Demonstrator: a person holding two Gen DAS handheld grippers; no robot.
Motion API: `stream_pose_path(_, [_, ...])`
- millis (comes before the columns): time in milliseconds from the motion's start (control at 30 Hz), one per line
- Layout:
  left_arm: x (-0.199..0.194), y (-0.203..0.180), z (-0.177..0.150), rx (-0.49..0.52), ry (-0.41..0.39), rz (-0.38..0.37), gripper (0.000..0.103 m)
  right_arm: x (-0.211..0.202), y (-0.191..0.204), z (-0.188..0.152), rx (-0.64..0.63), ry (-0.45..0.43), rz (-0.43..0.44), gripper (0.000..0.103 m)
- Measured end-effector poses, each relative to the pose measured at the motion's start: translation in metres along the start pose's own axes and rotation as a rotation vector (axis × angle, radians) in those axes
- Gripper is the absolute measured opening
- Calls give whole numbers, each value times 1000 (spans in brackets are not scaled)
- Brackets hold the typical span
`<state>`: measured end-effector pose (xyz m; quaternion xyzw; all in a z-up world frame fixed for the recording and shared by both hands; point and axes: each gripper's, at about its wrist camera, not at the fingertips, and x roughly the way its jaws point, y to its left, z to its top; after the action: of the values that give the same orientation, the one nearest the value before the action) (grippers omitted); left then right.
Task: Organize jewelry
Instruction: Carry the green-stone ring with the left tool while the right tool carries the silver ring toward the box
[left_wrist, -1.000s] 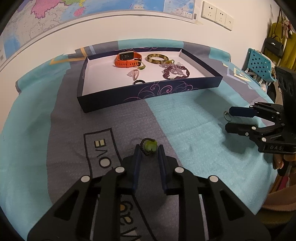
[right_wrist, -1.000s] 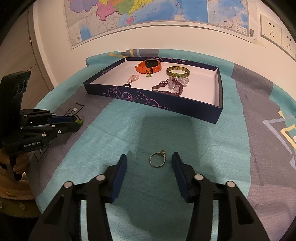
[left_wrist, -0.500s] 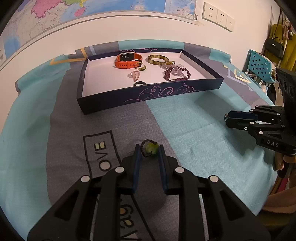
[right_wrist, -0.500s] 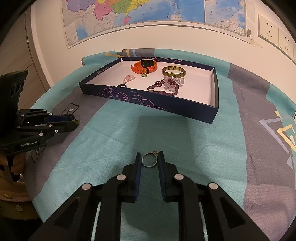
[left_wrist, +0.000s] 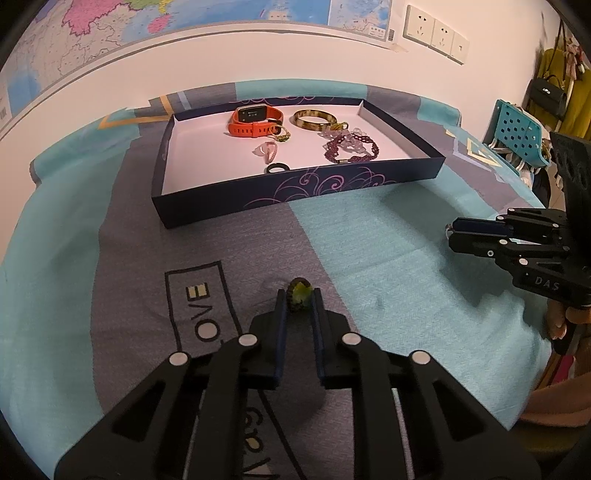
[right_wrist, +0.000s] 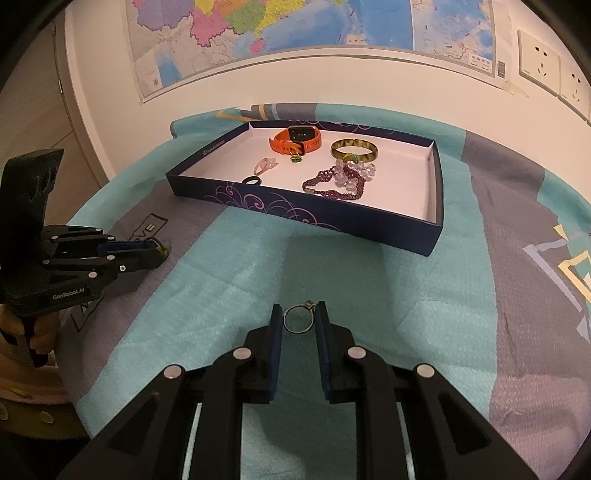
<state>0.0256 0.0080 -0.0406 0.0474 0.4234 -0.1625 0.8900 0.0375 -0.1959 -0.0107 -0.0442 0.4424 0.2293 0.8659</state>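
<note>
A small ring with a green stone sits on the grey patch of the cloth between the fingertips of my left gripper, whose jaws are closing on it and whose pads touch it. A thin metal ring with a small setting is pinched between the pads of my right gripper, just over the teal cloth. The dark blue jewelry box lies further back, open and white inside. Each gripper also shows in the other view: the right gripper and the left gripper.
Inside the box lie an orange watch, a mottled bangle, a purple bead bracelet, a pink piece and a black ring. A wall with a map and sockets stands behind; a teal chair is at the right.
My right gripper went from open around the metal ring to shut on it. My left gripper stayed where it was, around the green-stone ring.
</note>
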Motion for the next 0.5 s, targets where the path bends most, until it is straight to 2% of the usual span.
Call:
stream_pose_path(200, [3,-2,2,9,6,3,17,0,0,1,5,-1,9,16])
stream_pose_path(500, [4,-3,3,6,4,10,14,-2,1,4,2,-17,14,16])
